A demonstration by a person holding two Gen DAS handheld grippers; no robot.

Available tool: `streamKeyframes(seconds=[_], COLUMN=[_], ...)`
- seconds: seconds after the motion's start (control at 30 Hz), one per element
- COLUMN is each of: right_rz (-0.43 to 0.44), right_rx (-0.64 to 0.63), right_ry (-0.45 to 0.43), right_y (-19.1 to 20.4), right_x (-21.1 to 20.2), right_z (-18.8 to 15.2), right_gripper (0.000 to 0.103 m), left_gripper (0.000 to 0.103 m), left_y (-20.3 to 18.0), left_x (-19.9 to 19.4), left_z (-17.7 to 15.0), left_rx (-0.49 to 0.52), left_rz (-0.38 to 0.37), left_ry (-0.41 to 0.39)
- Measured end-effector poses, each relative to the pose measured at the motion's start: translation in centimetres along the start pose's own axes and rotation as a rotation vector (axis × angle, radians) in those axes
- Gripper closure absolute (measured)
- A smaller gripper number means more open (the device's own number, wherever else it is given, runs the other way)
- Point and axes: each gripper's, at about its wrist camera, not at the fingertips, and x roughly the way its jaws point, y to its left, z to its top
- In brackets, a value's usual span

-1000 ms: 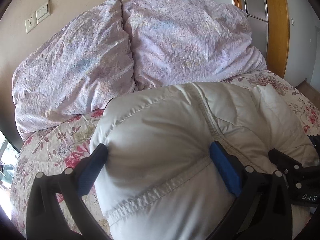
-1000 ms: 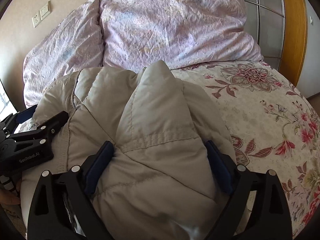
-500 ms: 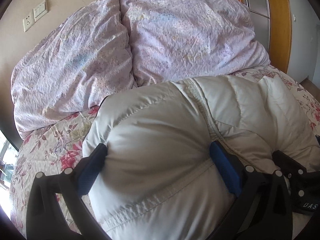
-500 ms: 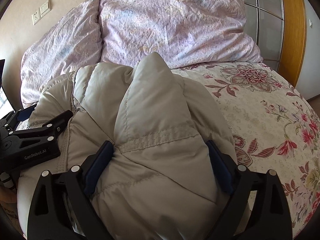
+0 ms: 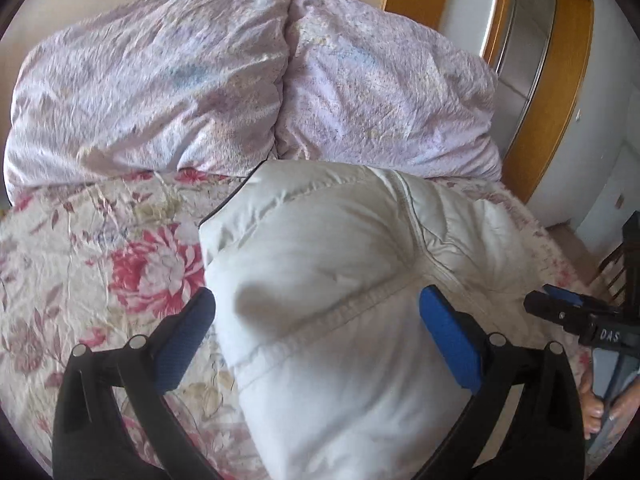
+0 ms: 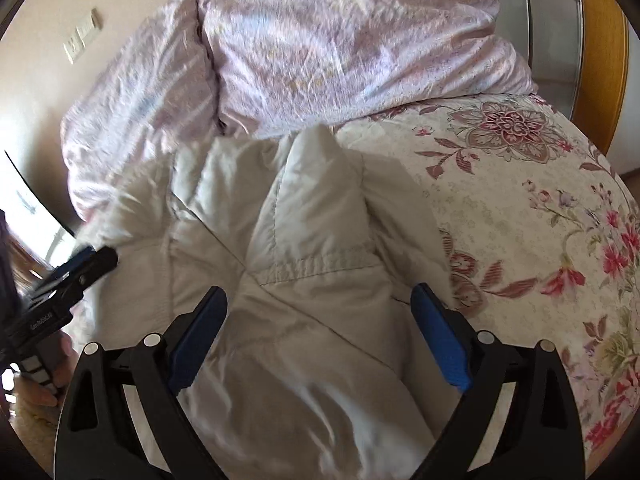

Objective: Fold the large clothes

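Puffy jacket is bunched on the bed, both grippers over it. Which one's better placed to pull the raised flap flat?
Right, probably. The right gripper straddles the seam just below the raised flap of the jacket, jaws wide. The left gripper sits over a smooth bulge at the jacket's other side.

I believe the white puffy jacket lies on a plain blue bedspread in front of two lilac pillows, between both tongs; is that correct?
Not quite: the bedspread is cream with red and pink flowers, as the right wrist view shows. The white puffy jacket does lie before two lilac pillows, between both tongs.
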Motion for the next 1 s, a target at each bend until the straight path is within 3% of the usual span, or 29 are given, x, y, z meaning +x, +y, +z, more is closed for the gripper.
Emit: streamKeyframes(seconds=[0.13,0.27,0.5,0.67,1.0], right_rz=[0.078,0.105,0.232,0.299,0.411], right_rx=[0.119,0.217,0.355,0.359,0.338], right_ry=[0.082,0.21,0.326,0.386,0.463], right_y=[-3.1,-5.3,-8.0,-8.4,-7.0], right_x=[-1.2,0.6,3.9,5.5,8.3], right_z=[1.0,1.3,0.8,0.9,0.6], right_gripper=[0.001,0.001,0.001,0.001,0.001], left_gripper=[0.002,0.002,0.002,0.002,0.002], left_y=[2.3,2.9,2.9,3.8,4.5], left_x=[-1.8,-1.4,0.2,1.6,2.4], left_z=[-0.4,-1.1,-1.7,-1.9,-2.3], left_rx=[-0.04,-0.056,-0.094,-0.159,-0.214], left_rz=[-0.069,-0.12,-0.2,-0.268,-0.334], left_ry=[0.034,0.089,0.153,0.194,0.205])
